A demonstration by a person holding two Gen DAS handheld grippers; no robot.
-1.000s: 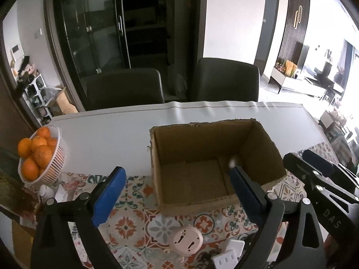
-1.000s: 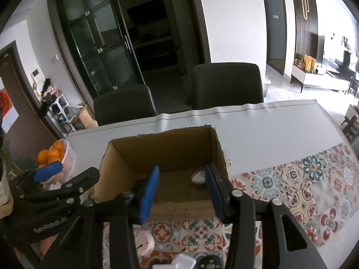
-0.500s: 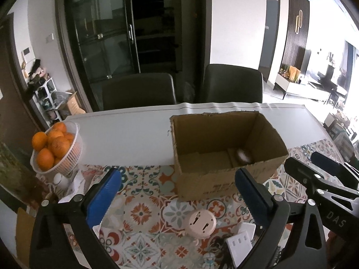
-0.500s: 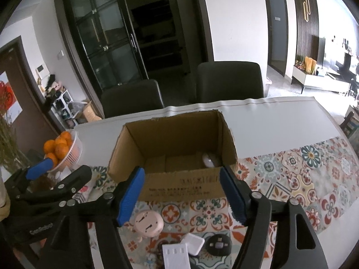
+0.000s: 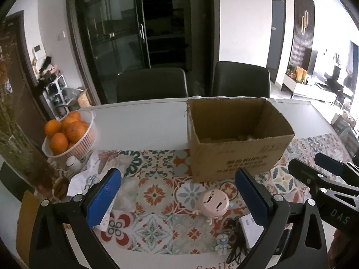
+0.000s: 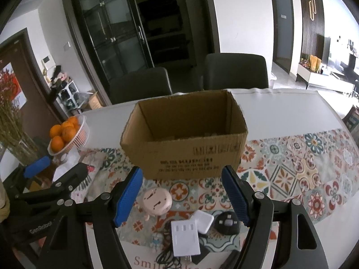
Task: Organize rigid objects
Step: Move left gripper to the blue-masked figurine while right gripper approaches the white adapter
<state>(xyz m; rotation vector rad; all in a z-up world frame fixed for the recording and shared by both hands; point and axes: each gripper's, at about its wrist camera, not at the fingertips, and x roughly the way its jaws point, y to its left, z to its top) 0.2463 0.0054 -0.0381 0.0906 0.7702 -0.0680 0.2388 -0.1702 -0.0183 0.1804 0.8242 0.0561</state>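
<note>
From the left wrist view, the left gripper hangs over the patterned table runner with its 2 blue pads spread wide and nothing between them. Its jaws have just been opening. Beyond it stands the open cardboard box, on the runner's far edge. Over the near wall only a pale scrap of something shows on the box floor; what it is cannot be made out. A round pink gadget with 2 slots lies on the runner between the pads' line and the box. A white charger block is half hidden behind the right-hand pad, and a small blue-and-white figurine stands beside a tangle of dark cable. This view alone shows the basket of oranges fully, with a small white jar beneath it. The right gripper enters at the right edge, partly cut off.

The right wrist view shows the right gripper with jaws parted and empty; they have just been opening. Here the white 3-port adapter, a white square plug and a black round device lie plainly in front, all close together. The box's inside floor is mostly hidden by its near wall. The left gripper appears at the lower left, cropped.
</note>
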